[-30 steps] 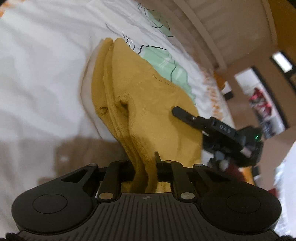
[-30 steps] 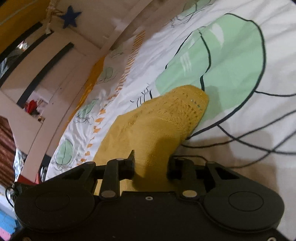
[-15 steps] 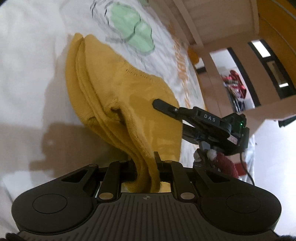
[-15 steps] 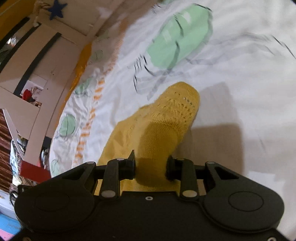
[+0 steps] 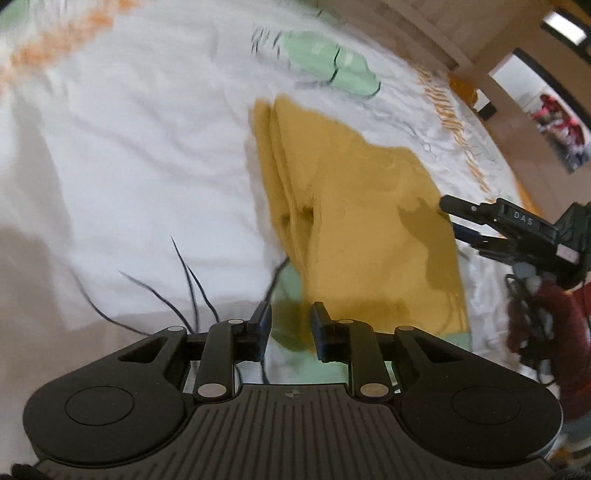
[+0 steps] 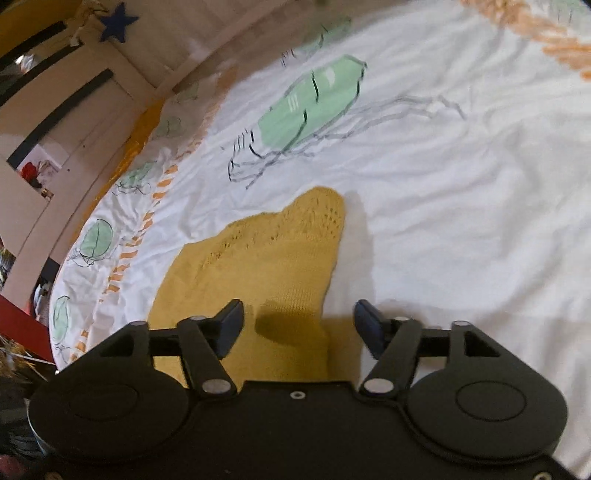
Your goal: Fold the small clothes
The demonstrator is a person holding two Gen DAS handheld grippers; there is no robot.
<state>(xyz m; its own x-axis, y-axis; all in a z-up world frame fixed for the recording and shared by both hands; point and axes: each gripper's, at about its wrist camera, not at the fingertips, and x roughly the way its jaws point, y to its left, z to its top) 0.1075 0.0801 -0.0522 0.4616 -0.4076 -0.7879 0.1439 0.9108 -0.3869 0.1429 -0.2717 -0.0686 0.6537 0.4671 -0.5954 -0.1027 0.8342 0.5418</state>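
A small mustard-yellow knitted garment (image 5: pixel 354 206) lies folded in layers on the white printed bedsheet (image 5: pixel 129 155). My left gripper (image 5: pixel 290 321) hovers at its near corner with jaws opening; the cloth's tip hangs loose between the fingers, no longer pinched. In the right wrist view the same garment (image 6: pixel 266 266) lies flat, its lacy edge pointing away. My right gripper (image 6: pixel 297 321) is over its near edge, jaws opening wide, pads clear of the cloth. The right gripper (image 5: pixel 491 221) also shows at the garment's right edge in the left wrist view.
The sheet (image 6: pixel 461 184) carries green leaf prints (image 6: pixel 310 99) and orange borders. A wooden bed frame (image 5: pixel 424 33) runs along the far side. A dark red sleeve (image 5: pixel 546 314) and cables sit at the right. A blue star (image 6: pixel 118 22) hangs on the wall.
Both grippers carried the garment across the sheet, laid it down, then let go. The left jaws parted slightly and the right jaws spread wide. The garment now rests flat.
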